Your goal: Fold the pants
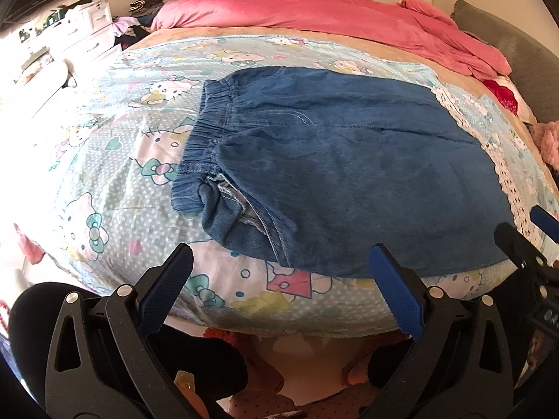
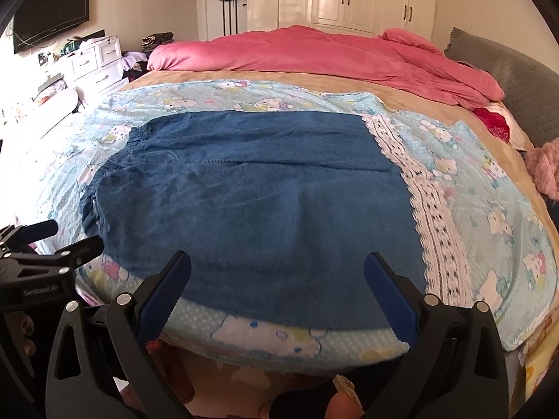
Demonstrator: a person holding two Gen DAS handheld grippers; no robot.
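Blue denim pants (image 1: 349, 160) lie folded flat on a light blue cartoon-cat sheet (image 1: 104, 174), elastic waistband to the left. They also show in the right wrist view (image 2: 262, 188). My left gripper (image 1: 281, 262) is open and empty, hovering just off the near edge of the pants by the waist end. My right gripper (image 2: 277, 267) is open and empty over the near edge of the pants, further right. The right gripper's fingers (image 1: 517, 241) show at the right edge of the left wrist view, and the left gripper's fingers (image 2: 77, 248) at the left edge of the right wrist view.
A pink duvet (image 2: 314, 52) is bunched at the far side of the bed. A grey headboard cushion (image 2: 517, 70) is at the right. White drawers (image 2: 94, 59) and a wall TV (image 2: 52, 14) stand at the left. The sheet's white lace border (image 2: 429, 202) runs right of the pants.
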